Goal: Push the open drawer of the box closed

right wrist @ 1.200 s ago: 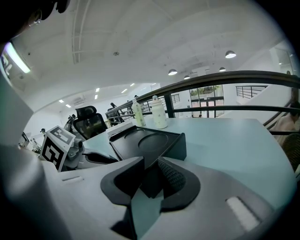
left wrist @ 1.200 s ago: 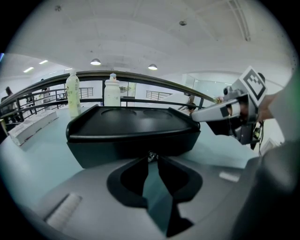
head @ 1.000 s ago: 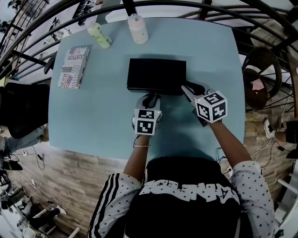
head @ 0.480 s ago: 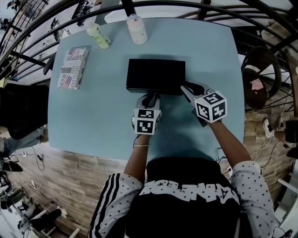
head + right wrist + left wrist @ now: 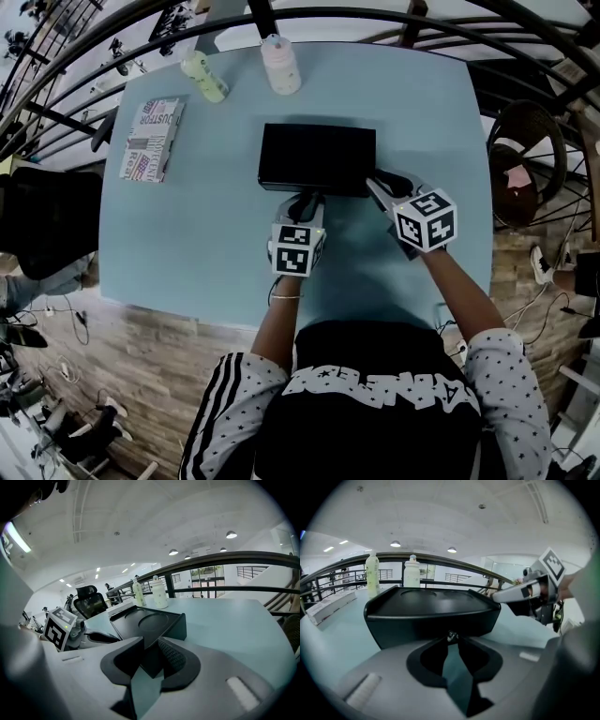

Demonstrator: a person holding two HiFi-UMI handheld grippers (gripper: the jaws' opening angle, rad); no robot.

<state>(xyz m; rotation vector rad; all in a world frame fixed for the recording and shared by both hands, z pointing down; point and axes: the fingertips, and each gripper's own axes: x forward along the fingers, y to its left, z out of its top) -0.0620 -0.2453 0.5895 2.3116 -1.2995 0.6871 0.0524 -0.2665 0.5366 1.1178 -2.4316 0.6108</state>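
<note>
A flat black box (image 5: 317, 157) lies on the pale blue table (image 5: 187, 234); its front drawer looks flush with the body. My left gripper (image 5: 306, 201) meets the middle of the box's front (image 5: 431, 625), its fingers closed round the small metal knob (image 5: 450, 635). My right gripper (image 5: 379, 184) is at the front right corner, and that corner (image 5: 151, 660) sits wedged between its two fingers. The left gripper's marker cube (image 5: 58, 627) shows at the left of the right gripper view.
A green bottle (image 5: 202, 75) and a white bottle (image 5: 280, 64) stand at the table's far edge behind the box. A printed booklet (image 5: 150, 138) lies at the far left. A railing curves behind the table, and a round dark stool (image 5: 520, 150) stands to the right.
Only the head view has shifted slightly. Box and both grippers keep the same positions relative to each other.
</note>
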